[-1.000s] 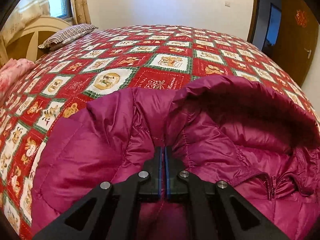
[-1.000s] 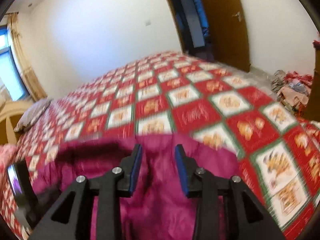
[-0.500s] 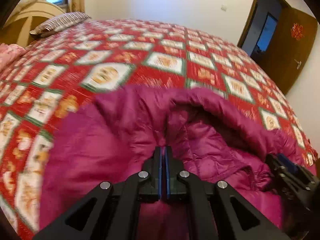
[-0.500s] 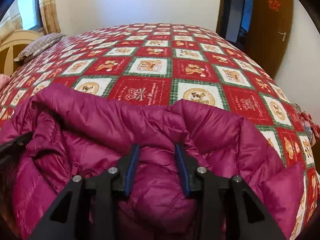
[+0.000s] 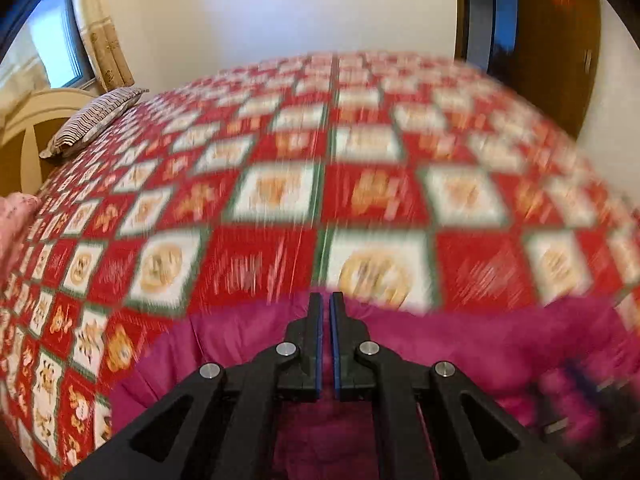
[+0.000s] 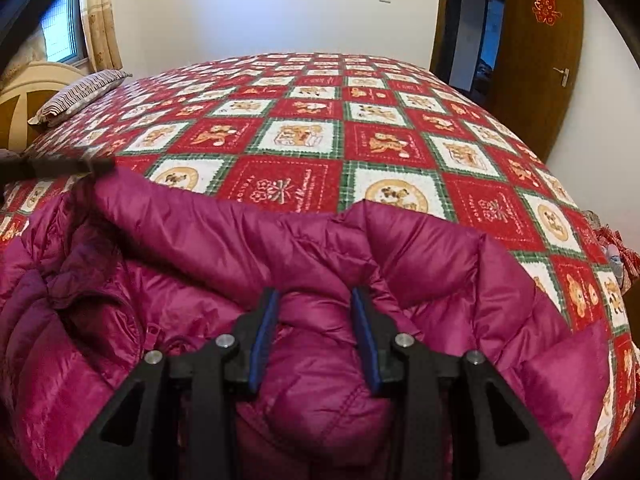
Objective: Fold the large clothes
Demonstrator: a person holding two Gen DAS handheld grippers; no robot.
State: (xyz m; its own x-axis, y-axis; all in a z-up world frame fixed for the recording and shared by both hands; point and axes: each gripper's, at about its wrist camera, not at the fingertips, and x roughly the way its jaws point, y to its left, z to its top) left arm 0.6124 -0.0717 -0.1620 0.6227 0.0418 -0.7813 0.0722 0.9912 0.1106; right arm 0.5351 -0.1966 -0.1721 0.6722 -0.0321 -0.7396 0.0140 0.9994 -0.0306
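Magenta quilted down jacket (image 6: 420, 256) lying on the red-and-white patchwork bedspread (image 6: 304, 136).
Left gripper (image 5: 325, 312) is clenching shut, seemingly pinching jacket fabric through blur; right gripper (image 6: 314, 304) is squeezing a padded fold.

The left gripper (image 5: 325, 304) has swung the magenta jacket (image 6: 312, 368) sideways.
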